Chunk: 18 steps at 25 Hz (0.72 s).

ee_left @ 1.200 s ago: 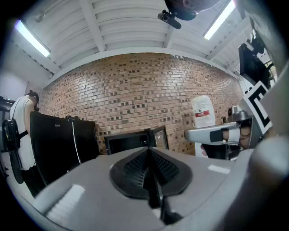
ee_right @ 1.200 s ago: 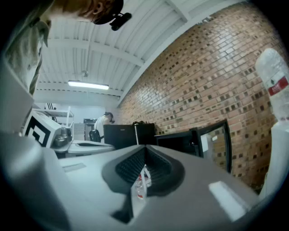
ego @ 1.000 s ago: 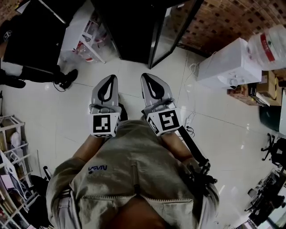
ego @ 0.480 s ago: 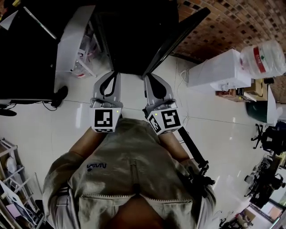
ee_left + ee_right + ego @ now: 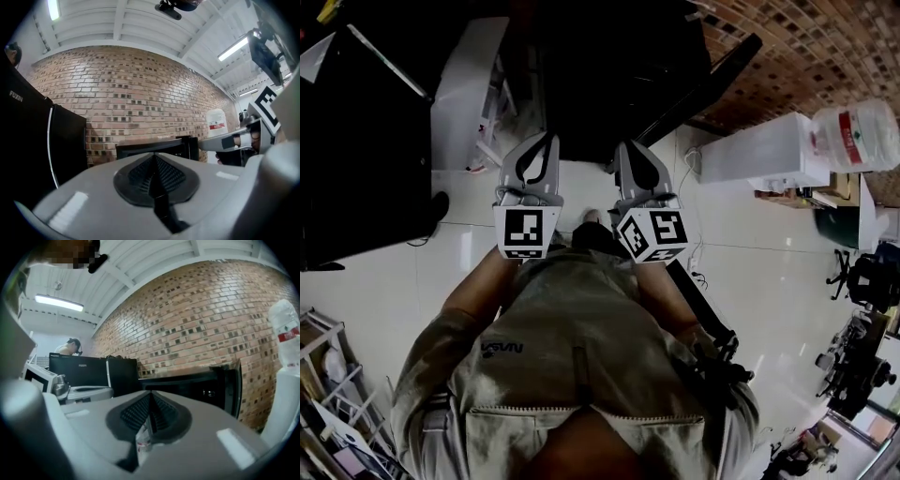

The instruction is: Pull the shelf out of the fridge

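- Left gripper [image 5: 542,145]: upper middle of the head view, left of centre, with its marker cube [image 5: 525,232] nearest the person. Fingers closed together, pads meeting [image 5: 153,157], nothing held. Tips reach the lower edge of the fridge's dark front.
- Right gripper [image 5: 630,150]: just right of the left one, parallel to it, with its marker cube [image 5: 652,234] below. Fingers closed at the tips [image 5: 150,394], with only a thin slit lower down. Nothing gripped.
- Fridge [image 5: 600,66]: black cabinet at the top centre of the frame, in front of both grippers. Interior too dark to make out the shelf in any view.
- Fridge door [image 5: 712,80]: open, angled toward the upper right.
- Water dispenser [image 5: 759,150]: white, right of the frame, with a bottle [image 5: 855,131] at its end.
- Brick wall [image 5: 806,47]: upper right corner.
- Floor [image 5: 394,272]: pale glossy tile.
- Person's jacket [image 5: 581,347]: tan, filling the lower centre.
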Tool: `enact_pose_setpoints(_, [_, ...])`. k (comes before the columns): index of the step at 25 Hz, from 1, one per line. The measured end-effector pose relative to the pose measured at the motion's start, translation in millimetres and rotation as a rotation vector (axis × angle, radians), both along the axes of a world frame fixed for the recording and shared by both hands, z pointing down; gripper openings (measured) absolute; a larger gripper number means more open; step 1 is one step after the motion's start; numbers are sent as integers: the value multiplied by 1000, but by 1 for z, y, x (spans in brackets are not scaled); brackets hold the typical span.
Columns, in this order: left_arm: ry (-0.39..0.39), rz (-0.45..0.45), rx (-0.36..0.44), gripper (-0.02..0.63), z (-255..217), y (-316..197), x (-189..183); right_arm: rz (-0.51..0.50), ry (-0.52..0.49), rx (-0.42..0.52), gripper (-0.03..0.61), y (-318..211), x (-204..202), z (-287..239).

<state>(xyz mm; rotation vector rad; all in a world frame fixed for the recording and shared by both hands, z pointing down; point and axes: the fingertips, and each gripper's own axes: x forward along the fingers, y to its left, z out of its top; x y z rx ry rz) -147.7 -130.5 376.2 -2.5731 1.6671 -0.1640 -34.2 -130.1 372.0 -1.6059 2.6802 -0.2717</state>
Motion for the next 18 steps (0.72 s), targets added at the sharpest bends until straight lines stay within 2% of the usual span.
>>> enact_pose_setpoints(4, [-4,-10,-18,6,10,-24,-2,27,-31,-15,3,-29,4,8])
enact_pose_setpoints(10, [-21,-1,-36,6,22,-64,7,92,-131,-90,3,-82,16,37])
enact_pose_setpoints(13, [-28,-2,-49,6,34,-92,14,104,-217,-146,4,-112,19,57])
enact_pose_setpoints(18, [-47,-6,-116,6,67,-128,31,134,-406,-260,37,-156,30,98])
